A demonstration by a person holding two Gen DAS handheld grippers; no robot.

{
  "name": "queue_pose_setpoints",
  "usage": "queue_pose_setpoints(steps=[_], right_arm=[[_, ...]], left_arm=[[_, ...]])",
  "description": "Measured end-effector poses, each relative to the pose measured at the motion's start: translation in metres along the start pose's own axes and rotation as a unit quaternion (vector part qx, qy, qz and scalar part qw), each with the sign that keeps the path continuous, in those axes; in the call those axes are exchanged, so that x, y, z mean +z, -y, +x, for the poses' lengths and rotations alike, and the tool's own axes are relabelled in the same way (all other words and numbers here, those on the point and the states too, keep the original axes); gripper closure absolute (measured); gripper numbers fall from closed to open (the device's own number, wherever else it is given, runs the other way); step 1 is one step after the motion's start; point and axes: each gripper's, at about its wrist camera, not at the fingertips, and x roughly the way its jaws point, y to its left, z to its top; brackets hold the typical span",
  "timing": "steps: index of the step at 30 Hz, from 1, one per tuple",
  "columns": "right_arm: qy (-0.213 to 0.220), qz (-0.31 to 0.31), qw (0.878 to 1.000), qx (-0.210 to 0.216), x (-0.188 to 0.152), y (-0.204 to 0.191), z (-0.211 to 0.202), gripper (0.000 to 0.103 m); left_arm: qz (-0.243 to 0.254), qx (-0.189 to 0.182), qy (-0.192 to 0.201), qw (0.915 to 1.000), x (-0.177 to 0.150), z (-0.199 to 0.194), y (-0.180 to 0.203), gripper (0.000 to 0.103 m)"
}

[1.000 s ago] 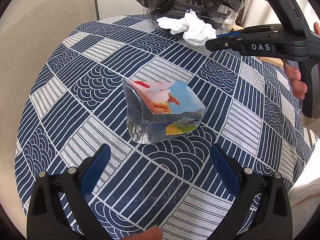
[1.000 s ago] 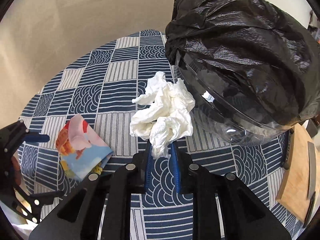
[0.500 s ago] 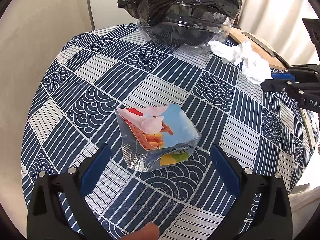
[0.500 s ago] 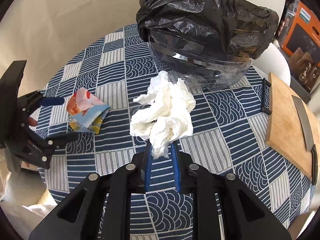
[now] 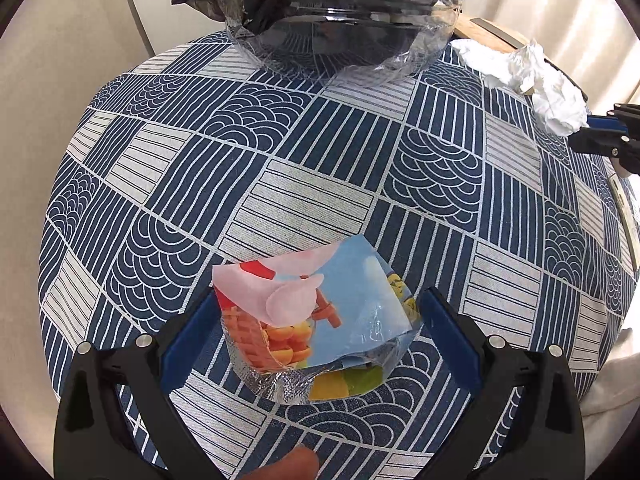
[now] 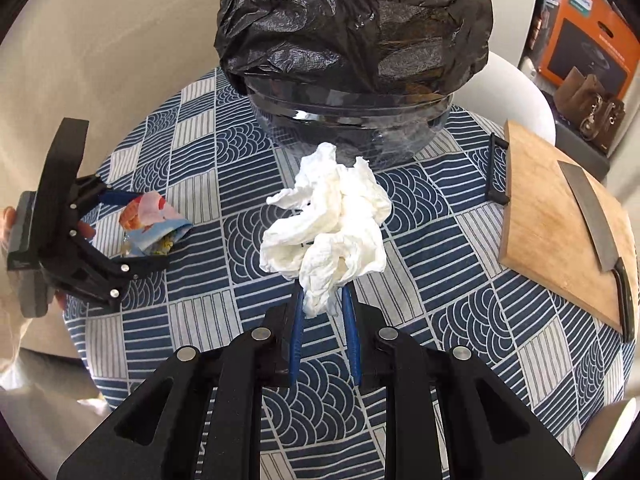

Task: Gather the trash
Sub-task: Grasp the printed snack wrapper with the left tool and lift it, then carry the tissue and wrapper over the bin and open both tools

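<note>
- My right tool (image 6: 322, 308) is squeezing a crumpled white tissue (image 6: 326, 224). The tissue is puffy and wrinkly, and it is sticking up above the blue pads, off the tabletop (image 6: 420, 240).
- My left tool (image 5: 316, 320) is spread wide. Its blue pads (image 5: 188, 336) are sitting on both sides of a snack wrapper (image 5: 316, 312), but I am not pinching it.
- The wrapper is lying on the tabletop. It is shiny and bent, with pink, orange and sky-blue pictures and a silver edge.
- A clear bin with a black bag (image 6: 352, 40) is standing at the far side of the tabletop, behind the tissue.
- A wooden board (image 6: 560, 232) with a knife (image 6: 592, 216) is lying off to the right.
</note>
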Motion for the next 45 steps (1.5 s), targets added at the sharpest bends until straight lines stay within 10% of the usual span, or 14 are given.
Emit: queue_pose_setpoints(steps=[19,45], right_arm=[[0.01,-0.002,1.0,0.009,0.009,0.003,-0.005,0.086],[0.141,0.028,0.989,0.029,-0.023,0.005,-0.108,0.085]], left_arm=[[-0.02,0.05,0.005,0.9985,-0.009,-0.007,-0.016,0.028],[-0.032,0.105,0.128,0.9856,-0.018,-0.159,0.018,0.027]])
